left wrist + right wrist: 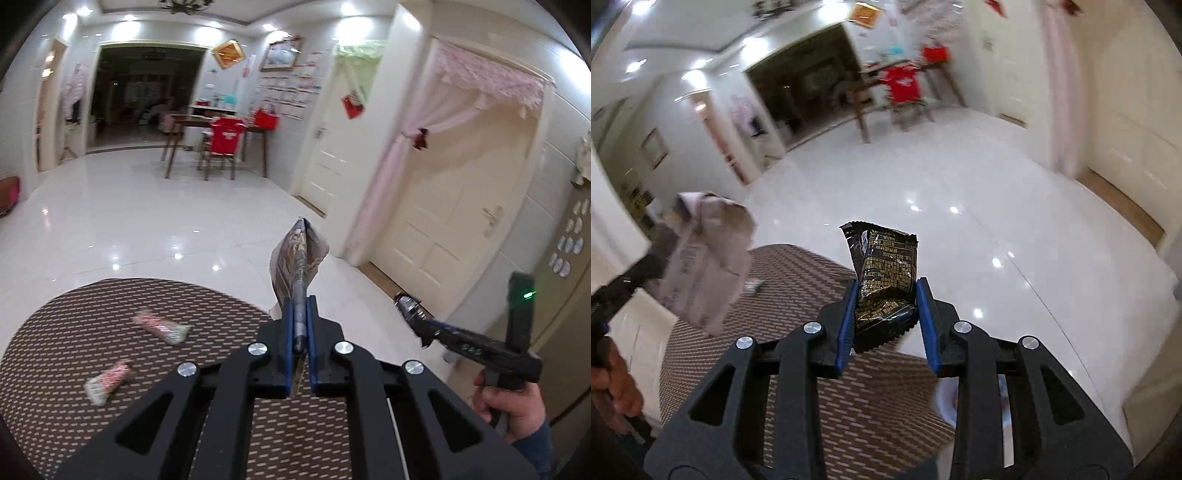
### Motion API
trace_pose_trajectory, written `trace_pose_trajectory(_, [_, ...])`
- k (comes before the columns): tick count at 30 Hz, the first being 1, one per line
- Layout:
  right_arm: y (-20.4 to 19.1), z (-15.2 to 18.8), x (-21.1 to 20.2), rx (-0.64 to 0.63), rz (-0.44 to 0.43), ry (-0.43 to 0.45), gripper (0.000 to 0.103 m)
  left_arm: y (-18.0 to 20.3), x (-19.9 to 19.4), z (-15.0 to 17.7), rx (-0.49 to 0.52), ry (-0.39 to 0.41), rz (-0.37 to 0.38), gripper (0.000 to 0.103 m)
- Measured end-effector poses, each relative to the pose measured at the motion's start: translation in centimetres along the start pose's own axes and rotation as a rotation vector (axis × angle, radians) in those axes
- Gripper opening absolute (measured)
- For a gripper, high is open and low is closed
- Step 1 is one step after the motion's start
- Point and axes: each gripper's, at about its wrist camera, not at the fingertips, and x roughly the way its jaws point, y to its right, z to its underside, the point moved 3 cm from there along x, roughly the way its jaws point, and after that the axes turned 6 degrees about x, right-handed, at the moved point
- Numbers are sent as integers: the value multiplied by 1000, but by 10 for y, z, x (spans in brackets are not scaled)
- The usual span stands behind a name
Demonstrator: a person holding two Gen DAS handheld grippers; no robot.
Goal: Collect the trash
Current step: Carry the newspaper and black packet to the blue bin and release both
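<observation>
Because both pieces are pinched at one end and lifted above the round woven-top table (110, 295), I judge they are being carried off to a bin I cannot see. My left gripper (300, 325) is clamped on a crumpled paper wrapper (299, 258) standing up beyond its tips; my right gripper (886, 317) clenches a black snack packet (882, 273) between its blue pads (848, 317). Two pink-and-white wrappers (162, 326) lie on the table, left of my left gripper.

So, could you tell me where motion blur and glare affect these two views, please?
Left wrist view: the two wrappers on the mat are smeared, while the crumpled paper in the left gripper stays sharp; ceiling lights glare on the floor. Right wrist view: background and paper blur, the black packet reads crisp.
</observation>
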Motion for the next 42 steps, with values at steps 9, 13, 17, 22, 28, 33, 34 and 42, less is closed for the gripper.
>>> trace_pose_trajectory(9, [101, 43, 33, 172, 125, -135, 31, 68, 56, 7, 69, -88, 130, 6])
trace_pose_trajectory(13, [131, 63, 56, 239, 123, -210, 39, 92, 81, 17, 95, -143, 166, 6])
trace_pose_trajectory(17, [154, 68, 66, 291, 115, -237, 54, 109, 112, 31, 113, -208, 192, 6])
trace_pose_trajectory(22, [174, 59, 45, 331, 122, -182, 62, 125, 148, 50, 131, -292, 208, 6])
trace_pose_trajectory(28, [188, 44, 19, 356, 136, -115, 68, 141, 197, 79, 134, -414, 243, 6])
trace_pose_trajectory(33, [190, 35, 11, 362, 134, -81, 71, 149, 227, 93, 150, -493, 259, 11])
trace_pose_trajectory(34, [192, 32, 14, 363, 133, -78, 72, 150, 232, 98, 159, -510, 264, 27])
trace_pose_trajectory(42, [183, 27, 16, 359, 123, -57, 91, 139, 229, 97, 137, -491, 196, 87])
